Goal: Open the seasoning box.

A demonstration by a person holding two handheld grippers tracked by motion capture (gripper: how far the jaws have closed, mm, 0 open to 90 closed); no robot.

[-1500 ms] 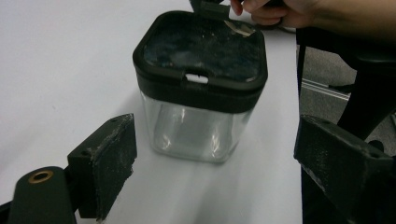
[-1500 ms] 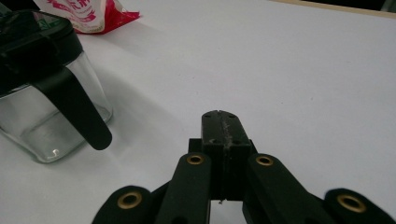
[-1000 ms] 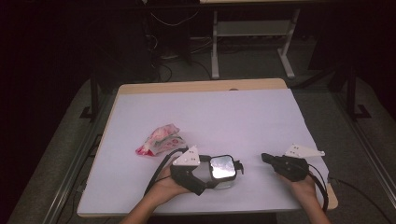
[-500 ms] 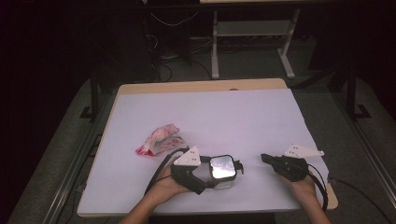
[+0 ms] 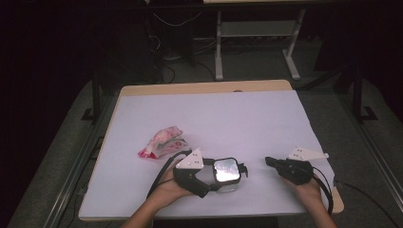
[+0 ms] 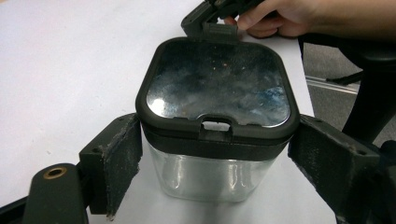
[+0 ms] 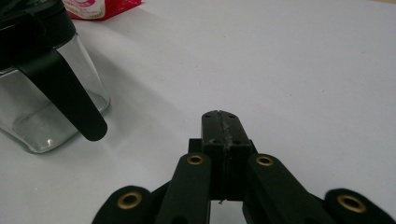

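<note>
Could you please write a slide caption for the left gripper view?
Open left tool straddling a lidded clear jar on the white table.

The red-and-white crinkled plastic packet (image 7: 100, 8) is running off the right gripper view's top edge. The clear glass container with the dark lid (image 7: 44, 79) is getting cropped at the left there.

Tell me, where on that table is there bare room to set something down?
The whole far half of the white table is bare, and so is the stretch between the clear container and the right gripper. It is crowded near the front left, where the pink packet lies beside the left gripper flanking the container.
</note>
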